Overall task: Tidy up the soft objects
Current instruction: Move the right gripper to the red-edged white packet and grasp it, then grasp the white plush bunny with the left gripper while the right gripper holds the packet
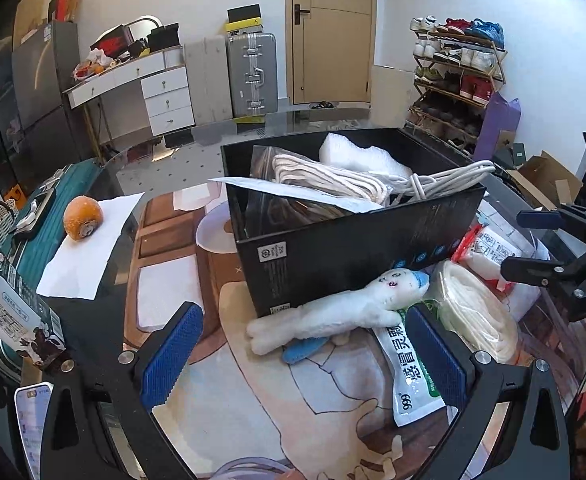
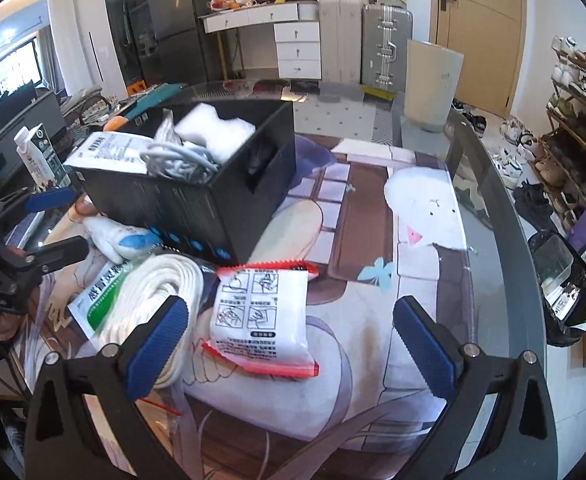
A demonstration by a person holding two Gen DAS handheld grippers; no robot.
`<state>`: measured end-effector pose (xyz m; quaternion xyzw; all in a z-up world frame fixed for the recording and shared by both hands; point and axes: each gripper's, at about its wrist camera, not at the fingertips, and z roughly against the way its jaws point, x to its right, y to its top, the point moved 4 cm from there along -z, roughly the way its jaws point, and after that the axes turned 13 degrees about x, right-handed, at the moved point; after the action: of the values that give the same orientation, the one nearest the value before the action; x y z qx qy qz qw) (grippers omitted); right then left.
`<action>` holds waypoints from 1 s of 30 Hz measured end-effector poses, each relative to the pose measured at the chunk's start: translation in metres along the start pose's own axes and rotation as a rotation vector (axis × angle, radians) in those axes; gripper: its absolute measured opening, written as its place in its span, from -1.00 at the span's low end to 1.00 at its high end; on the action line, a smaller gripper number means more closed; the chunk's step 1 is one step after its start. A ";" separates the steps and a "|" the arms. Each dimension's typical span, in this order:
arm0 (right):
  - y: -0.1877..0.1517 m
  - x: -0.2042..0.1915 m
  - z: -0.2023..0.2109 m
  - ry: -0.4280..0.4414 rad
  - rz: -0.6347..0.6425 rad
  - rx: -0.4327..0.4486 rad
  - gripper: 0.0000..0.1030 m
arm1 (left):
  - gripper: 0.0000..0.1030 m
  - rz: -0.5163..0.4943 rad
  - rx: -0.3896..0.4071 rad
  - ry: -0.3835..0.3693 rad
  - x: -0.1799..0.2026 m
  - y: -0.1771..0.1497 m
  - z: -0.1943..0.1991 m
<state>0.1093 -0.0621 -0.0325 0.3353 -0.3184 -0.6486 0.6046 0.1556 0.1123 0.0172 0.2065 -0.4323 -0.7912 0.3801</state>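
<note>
One plush toy (image 1: 345, 312) between left claw (image 1: 305, 364) pads.

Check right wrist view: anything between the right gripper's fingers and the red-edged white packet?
Nothing. In the right wrist view the right gripper is open, and the red-edged white packet lies directly between its fingers on the printed mat.

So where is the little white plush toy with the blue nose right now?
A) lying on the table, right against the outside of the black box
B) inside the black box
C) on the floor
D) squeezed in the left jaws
A: the white plush toy lies on the table mat against the outer wall of the black box, ahead of the open left gripper, whose jaws are not touching it.
</note>
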 end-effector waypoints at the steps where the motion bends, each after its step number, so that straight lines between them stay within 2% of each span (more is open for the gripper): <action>1: -0.001 0.001 -0.002 -0.003 -0.001 -0.008 1.00 | 0.99 -0.003 -0.002 -0.004 0.002 -0.001 0.000; 12: -0.008 0.001 -0.015 -0.037 -0.030 -0.052 0.95 | 0.99 -0.014 -0.051 -0.020 0.007 -0.009 -0.009; 17: -0.010 -0.003 -0.018 -0.033 -0.010 -0.070 0.56 | 0.99 -0.018 -0.062 -0.024 0.008 -0.011 -0.012; 19: -0.010 -0.007 -0.018 -0.030 0.010 -0.068 0.19 | 0.99 -0.014 -0.063 -0.028 0.007 -0.011 -0.013; 21: -0.010 -0.011 -0.017 -0.009 0.029 -0.062 -0.03 | 0.99 -0.006 -0.065 -0.026 0.005 -0.011 -0.013; 24: -0.013 -0.023 -0.012 0.027 0.103 -0.058 -0.07 | 0.99 0.017 -0.068 -0.028 0.002 -0.011 -0.015; 30: -0.012 -0.024 -0.010 0.045 0.096 -0.049 -0.07 | 0.99 0.045 -0.094 -0.069 0.004 -0.011 -0.022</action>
<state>0.1115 -0.0377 -0.0467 0.3192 -0.3044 -0.6187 0.6502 0.1627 0.1009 -0.0038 0.1513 -0.4121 -0.8086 0.3918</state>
